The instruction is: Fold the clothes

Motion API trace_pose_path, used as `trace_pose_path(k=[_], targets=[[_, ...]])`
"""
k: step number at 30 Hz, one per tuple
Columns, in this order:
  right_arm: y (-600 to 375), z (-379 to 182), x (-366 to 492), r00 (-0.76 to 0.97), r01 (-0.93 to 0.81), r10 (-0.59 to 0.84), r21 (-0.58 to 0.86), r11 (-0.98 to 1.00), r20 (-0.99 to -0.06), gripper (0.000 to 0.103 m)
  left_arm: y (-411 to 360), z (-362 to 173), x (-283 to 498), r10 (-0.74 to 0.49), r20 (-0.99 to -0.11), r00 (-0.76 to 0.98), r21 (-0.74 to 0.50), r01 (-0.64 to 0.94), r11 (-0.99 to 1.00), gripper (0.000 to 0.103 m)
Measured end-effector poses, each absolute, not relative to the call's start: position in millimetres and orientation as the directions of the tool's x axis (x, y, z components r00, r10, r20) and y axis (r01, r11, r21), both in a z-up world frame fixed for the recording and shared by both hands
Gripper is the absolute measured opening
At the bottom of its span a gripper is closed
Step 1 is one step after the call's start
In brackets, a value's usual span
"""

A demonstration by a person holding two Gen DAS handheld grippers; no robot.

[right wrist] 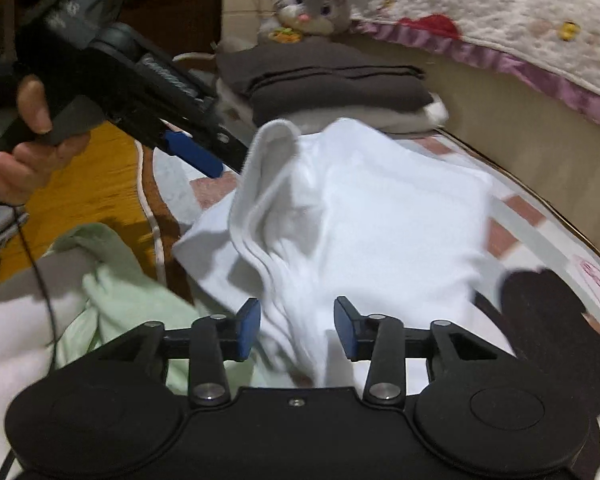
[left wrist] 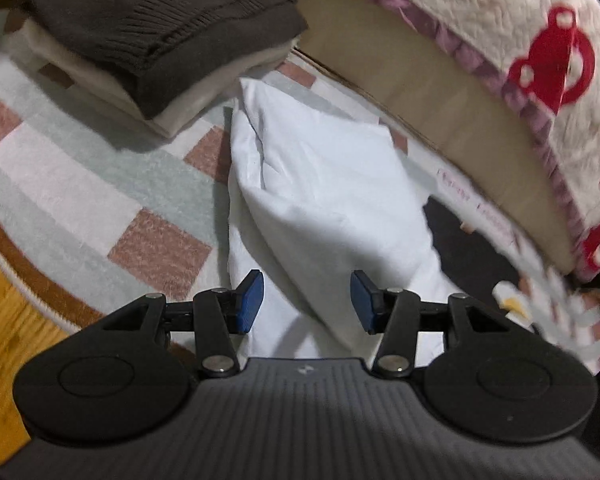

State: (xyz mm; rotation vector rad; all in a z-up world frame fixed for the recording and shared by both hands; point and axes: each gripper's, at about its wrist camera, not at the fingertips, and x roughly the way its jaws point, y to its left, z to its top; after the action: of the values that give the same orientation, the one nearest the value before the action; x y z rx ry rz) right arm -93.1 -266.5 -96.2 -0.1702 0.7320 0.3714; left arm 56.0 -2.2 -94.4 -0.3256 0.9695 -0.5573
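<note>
A white garment (left wrist: pixel 320 184) lies partly folded on the checked rug (left wrist: pixel 80 184), its ribbed edge (right wrist: pixel 260 184) curled up on the left in the right wrist view. My left gripper (left wrist: pixel 308 304) hovers open over the garment's near end, pads clear of the cloth. From the right wrist view, a hand (right wrist: pixel 32 148) carries the left gripper (right wrist: pixel 204 152) beside the garment's far left corner. My right gripper (right wrist: pixel 298 328) is open, with loose white cloth (right wrist: pixel 360 208) bunched between its jaws, the pads not pressing it. A folded stack topped by a dark brown sweater (left wrist: pixel 160 20) sits behind.
A bed base (left wrist: pixel 420 92) with a quilt with red prints (left wrist: pixel 540 60) runs along the right. A plush toy (right wrist: pixel 312 4) sits behind the stack. A pale green garment (right wrist: pixel 120 292) lies at the near left, dark cloth (right wrist: pixel 560 312) at the right, and wood floor (right wrist: pixel 88 184) beyond the rug.
</note>
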Motion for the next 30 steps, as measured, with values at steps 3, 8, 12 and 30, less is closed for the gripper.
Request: trace_pose_path(k=[3, 8, 12, 30], targets=[[-284.0, -102.2, -101.7, 0.679, -0.318, 0.182, -0.061, 0.946, -0.711, 0.047, 9.4, -81.2, 50.7, -0.598, -0.646, 0.475, -0.537, 0.274, 0.798, 0.048], [-289.0, -115.5, -98.2, 0.668, -0.285, 0.087, -0.146, 0.947, -0.739, 0.047, -3.5, -75.5, 48.4, -0.651, -0.605, 0.458, -0.565, 0.33, 0.756, 0.06], [-282.3, -119.6, -96.7, 0.676, -0.286, 0.077, -0.164, 0.944, -0.733, 0.053, -27.8, -93.4, 48.1, -0.58, -0.681, 0.447, -0.472, 0.338, 0.814, 0.06], [-295.6, -123.2, -86.2, 0.722, -0.254, 0.147, -0.061, 0.965, -0.676, 0.048, -15.5, -117.3, 43.2, -0.454, -0.721, 0.523, -0.354, 0.286, 0.891, 0.007]])
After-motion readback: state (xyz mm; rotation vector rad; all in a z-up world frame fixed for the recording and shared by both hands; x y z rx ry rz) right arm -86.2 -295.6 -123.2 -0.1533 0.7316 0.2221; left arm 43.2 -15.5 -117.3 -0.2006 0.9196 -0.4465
